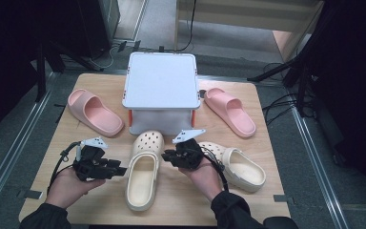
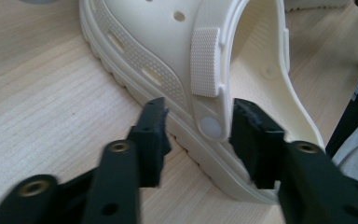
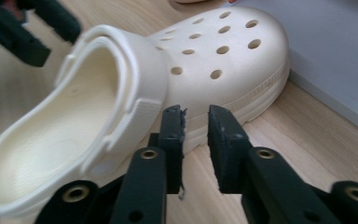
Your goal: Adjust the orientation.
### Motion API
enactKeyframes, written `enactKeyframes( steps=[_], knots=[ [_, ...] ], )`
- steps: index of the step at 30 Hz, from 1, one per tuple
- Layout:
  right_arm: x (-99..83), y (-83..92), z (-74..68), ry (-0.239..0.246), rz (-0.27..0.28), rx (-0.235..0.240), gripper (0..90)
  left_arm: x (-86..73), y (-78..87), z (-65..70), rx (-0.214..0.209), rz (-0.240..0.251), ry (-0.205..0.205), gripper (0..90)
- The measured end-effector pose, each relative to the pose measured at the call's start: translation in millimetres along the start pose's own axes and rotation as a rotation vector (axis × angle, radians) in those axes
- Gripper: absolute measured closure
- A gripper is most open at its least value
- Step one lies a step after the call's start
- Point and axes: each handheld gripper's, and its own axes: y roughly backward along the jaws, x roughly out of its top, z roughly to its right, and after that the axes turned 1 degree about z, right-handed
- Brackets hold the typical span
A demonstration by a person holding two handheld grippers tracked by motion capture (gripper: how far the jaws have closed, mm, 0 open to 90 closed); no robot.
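Observation:
A cream clog (image 1: pixel 143 177) lies at the table's front centre, toe toward the white box. My left gripper (image 1: pixel 123 171) points at its left side and my right gripper (image 1: pixel 166 155) at its right side. In the left gripper view my left gripper (image 2: pixel 200 108) is open, and the clog's (image 2: pixel 168 37) side wall with the strap rivet (image 2: pixel 210 127) sits between its jaws. In the right gripper view my right gripper (image 3: pixel 196 113) stands narrowly open with nothing in the gap, just short of the clog's (image 3: pixel 214 51) sole edge. The left gripper (image 3: pixel 23 32) shows beyond the clog.
A second cream clog (image 1: pixel 240 168) lies to the right of my right hand. A white lidded box (image 1: pixel 161 81) stands at the back centre of the wooden table (image 1: pixel 181 202). One pink slide (image 1: pixel 95 112) lies left of it, another (image 1: pixel 231 110) right.

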Motion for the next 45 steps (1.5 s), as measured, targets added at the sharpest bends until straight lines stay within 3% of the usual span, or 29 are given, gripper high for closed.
enactKeyframes(
  steps=[1,4,7,15,30,41,45],
  knots=[
    [-2.4,7.2,0.6,-0.003,-0.004,0.018,71.0,1.1,0.5,0.7,-0.001,0.013,-0.009,44.8],
    [-8.7,18.2,1.9,-0.002,-0.018,0.034,66.7,3.2,1.4,2.0,-0.018,0.034,-0.038,38.6],
    [-15.3,31.4,2.1,-0.005,-0.012,0.037,64.8,5.2,0.4,1.9,-0.028,0.032,-0.061,36.4],
    [-33.6,62.5,3.2,-0.016,-0.02,0.036,61.6,13.0,-2.8,-5.4,-0.042,0.026,-0.06,34.1],
    [-58.9,108.9,12.2,-0.077,0.016,-0.044,57.5,27.0,-12.9,-11.2,-0.043,-0.011,-0.096,33.7],
    [-82.2,145.2,24.1,-0.147,0.044,-0.139,56.4,38.6,-18.5,-14.9,-0.065,-0.001,-0.118,33.8],
    [-88.9,155.6,28.4,-0.169,0.059,-0.169,53.8,42.1,-21.0,-17.9,-0.064,-0.005,-0.109,33.8]
  ],
)
